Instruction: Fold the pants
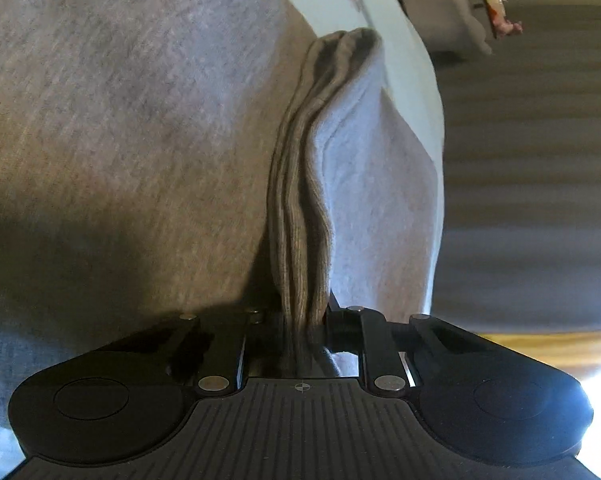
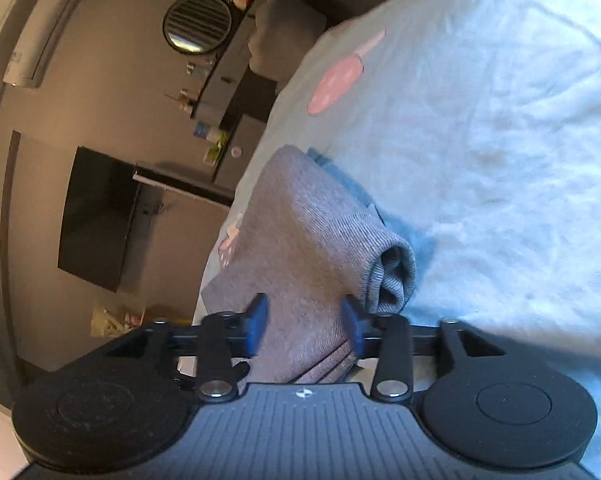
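Observation:
The grey knit pants (image 1: pixel 132 120) fill the left wrist view, with a bunched ribbed edge (image 1: pixel 300 216) running up from the jaws. My left gripper (image 1: pixel 304 316) is shut on that bunched edge of several layers. In the right wrist view the pants (image 2: pixel 300 240) hang as a folded grey bundle over the pale blue bed sheet (image 2: pixel 480 140). My right gripper (image 2: pixel 306 322) holds the fabric between its blue fingertips (image 2: pixel 258 322), jaws partly closed around the thick fold.
The bed sheet (image 1: pixel 340 4) has pink prints (image 2: pixel 336 80). Beyond the bed edge are a striped rug (image 1: pixel 532 160), a grey chair (image 2: pixel 284 36), a shelf with small items (image 2: pixel 212 120), a dark TV (image 2: pixel 96 220) and a round mirror (image 2: pixel 198 22).

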{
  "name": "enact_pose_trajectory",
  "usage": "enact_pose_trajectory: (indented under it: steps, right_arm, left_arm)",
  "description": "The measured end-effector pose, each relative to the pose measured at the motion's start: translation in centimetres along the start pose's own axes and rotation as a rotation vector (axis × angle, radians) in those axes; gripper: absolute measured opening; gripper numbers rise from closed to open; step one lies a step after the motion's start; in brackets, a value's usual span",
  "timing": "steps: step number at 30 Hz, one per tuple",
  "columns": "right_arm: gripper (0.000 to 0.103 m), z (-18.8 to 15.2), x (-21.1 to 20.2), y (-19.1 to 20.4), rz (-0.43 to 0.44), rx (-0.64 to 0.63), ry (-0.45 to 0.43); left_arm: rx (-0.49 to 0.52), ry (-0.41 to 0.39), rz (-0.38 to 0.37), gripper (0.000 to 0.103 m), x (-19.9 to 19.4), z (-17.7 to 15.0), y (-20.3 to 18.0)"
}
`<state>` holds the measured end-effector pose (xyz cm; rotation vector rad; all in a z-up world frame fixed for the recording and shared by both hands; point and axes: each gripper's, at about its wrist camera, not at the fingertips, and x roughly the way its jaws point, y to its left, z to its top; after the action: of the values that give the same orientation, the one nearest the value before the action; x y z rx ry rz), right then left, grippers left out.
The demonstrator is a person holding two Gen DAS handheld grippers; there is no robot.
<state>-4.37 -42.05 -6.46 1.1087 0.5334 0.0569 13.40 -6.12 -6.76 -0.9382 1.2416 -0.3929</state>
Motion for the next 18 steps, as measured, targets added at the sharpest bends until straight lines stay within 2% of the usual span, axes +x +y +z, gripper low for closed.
enact_pose_trajectory:
  steps: [2,4,10,12,16,18]
  right_arm:
    - [0.065,-0.2,-0.7,0.3,0.01,0.006,-0.022]
    - [0.069,-0.4,-1.2,0.2,0.001,0.02,-0.045]
    - [0.067,-0.2,-1.2,-1.1,0.053,0.15,-0.044]
    - [0.067,0.0,-0.5,-1.2,0.081,0.182,-0.033]
    - [0.067,0.0,1.7,-1.2,0.059,0.228,0.004]
    - [0.067,0.3,2.3,-1.5,0.06,0.272,-0.013]
  left_arm:
    - [0.032,-0.018,0.013,0.018,-0.2,-0.1,-0.6]
    - [0.057,-0.039,0.007,0.017,-0.6,-0.2,-1.3]
    - [0.141,-0.085,0.014,0.017,-3.4,-0.7,-2.7]
    - [0.14,-0.093,0.01,0.017,-4.0,-0.7,-2.7]
    - [0.14,-0.099,0.017,0.017,-4.6,-0.7,-2.7]
    - [0.164,-0.109,0.027,0.017,-5.0,-0.7,-2.7]
